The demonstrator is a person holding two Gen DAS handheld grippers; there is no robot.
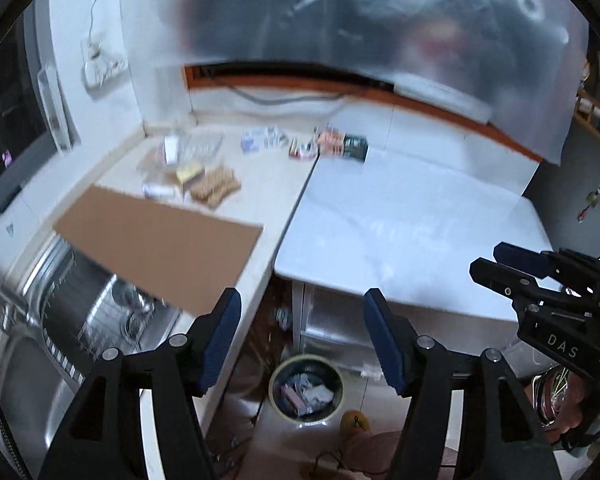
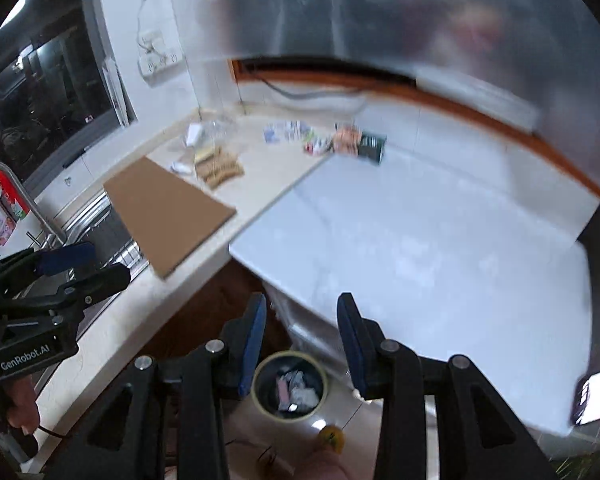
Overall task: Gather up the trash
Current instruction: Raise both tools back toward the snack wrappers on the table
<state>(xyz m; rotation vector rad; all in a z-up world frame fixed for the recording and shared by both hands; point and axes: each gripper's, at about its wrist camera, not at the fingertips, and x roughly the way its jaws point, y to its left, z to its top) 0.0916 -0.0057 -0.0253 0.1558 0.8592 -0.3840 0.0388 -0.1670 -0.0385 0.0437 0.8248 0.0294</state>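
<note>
Trash [image 1: 306, 394] already lies in the bin [image 1: 277, 372] on the floor, but wrappers [image 1: 260, 139] (blurred) remain along the desk's [image 1: 276, 192] far edge; both grippers' [image 1: 302, 338] [image 2: 302, 340] jaws stand apart, empty.

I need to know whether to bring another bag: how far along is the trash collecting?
Partly done. The bin on the floor already holds scraps. Nothing is in hand: the left gripper and right gripper both stand open and empty above it. Left to do: wrappers and packets and small boxes on the counter, plus a cardboard sheet by the sink.
</note>
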